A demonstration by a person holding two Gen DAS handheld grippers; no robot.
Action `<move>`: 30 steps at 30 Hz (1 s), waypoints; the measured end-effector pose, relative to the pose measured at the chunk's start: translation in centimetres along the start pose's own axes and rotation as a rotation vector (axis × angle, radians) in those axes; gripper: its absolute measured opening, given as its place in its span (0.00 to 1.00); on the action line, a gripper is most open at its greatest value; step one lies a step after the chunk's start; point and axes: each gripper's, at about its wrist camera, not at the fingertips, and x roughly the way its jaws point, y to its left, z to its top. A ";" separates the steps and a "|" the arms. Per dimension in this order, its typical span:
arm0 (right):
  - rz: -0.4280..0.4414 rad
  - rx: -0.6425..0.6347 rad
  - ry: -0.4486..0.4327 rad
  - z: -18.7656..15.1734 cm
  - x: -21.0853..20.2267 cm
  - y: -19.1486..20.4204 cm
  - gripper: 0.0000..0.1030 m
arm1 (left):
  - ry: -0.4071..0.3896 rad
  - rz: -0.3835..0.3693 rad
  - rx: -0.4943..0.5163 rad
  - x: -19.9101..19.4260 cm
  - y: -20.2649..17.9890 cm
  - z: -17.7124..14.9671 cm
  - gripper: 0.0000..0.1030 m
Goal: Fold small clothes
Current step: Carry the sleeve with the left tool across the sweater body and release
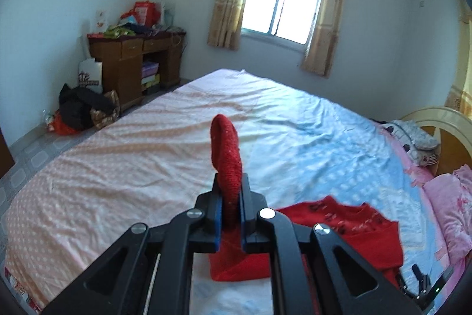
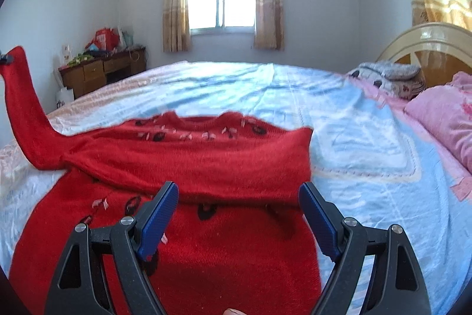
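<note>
A small red knitted sweater [image 2: 188, 161] with dark and pink appliqué lies on the bed, its right sleeve folded across the chest. Its left sleeve [image 2: 22, 108] is lifted up off the bed at the far left of the right wrist view. My left gripper [image 1: 231, 197] is shut on that sleeve's cuff [image 1: 225, 149], which sticks up between the blue pads. The sweater's body [image 1: 348, 229] shows to the lower right in the left wrist view. My right gripper [image 2: 239, 205] hovers open over the sweater's lower body, with nothing between its fingers.
The bed sheet [image 2: 295, 96] is pale blue, and peach on the left side [image 1: 103, 167]. Pink pillows [image 2: 442, 114] and a headboard [image 2: 427, 46] lie to the right. A wooden desk [image 1: 132, 61] with clutter stands by the far wall, bags on the floor beside it.
</note>
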 end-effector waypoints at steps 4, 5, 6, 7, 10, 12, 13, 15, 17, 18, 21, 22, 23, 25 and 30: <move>-0.008 0.033 -0.040 0.5 -0.7 -0.8 0.82 | -0.023 -0.049 0.019 -0.6 -2.9 1.2 0.09; -0.013 0.042 -0.040 0.6 -0.6 -1.0 0.82 | -0.026 -0.059 0.024 -0.6 -3.6 1.4 0.09; -0.018 0.049 -0.039 0.6 -0.6 -1.3 0.82 | -0.029 -0.072 0.030 -0.7 -4.4 1.6 0.09; -0.023 0.058 -0.039 0.7 -0.5 -1.5 0.82 | -0.031 -0.082 0.035 -0.7 -5.1 1.7 0.09; -0.038 0.096 -0.029 0.7 -0.2 -2.4 0.82 | -0.030 -0.118 0.047 -0.6 -7.3 2.3 0.09; -0.045 0.121 -0.015 0.7 0.1 -2.9 0.82 | -0.034 -0.140 0.060 -0.7 -8.9 2.7 0.09; -0.049 0.133 -0.008 0.7 0.2 -3.2 0.82 | -0.038 -0.145 0.067 -0.7 -9.5 2.8 0.09; -0.060 0.156 0.003 0.6 0.3 -3.7 0.82 | -0.047 -0.157 0.083 -0.8 -11.1 3.0 0.09; -0.069 0.170 0.008 0.5 0.4 -4.2 0.82 | -0.042 -0.177 0.094 -0.5 -12.3 3.0 0.09; -0.072 0.180 0.011 0.5 0.4 -4.5 0.82 | -0.037 -0.187 0.104 -0.2 -13.2 2.9 0.09; -0.077 0.206 0.027 0.4 0.7 -5.1 0.82 | -0.022 -0.207 0.124 0.4 -15.0 2.4 0.09; -0.080 0.214 0.034 0.4 0.9 -5.2 0.82 | -0.013 -0.217 0.130 0.7 -15.8 2.1 0.09; -0.084 0.220 0.040 0.3 0.9 -5.4 0.82 | -0.010 -0.222 0.134 0.9 -16.2 1.9 0.09; -0.091 0.233 0.051 0.2 1.1 -5.7 0.82 | 0.004 -0.238 0.146 1.4 -17.5 1.3 0.09; -0.097 0.254 0.061 0.0 1.2 -6.1 0.82 | 0.043 -0.271 0.186 3.1 -21.4 -0.4 0.09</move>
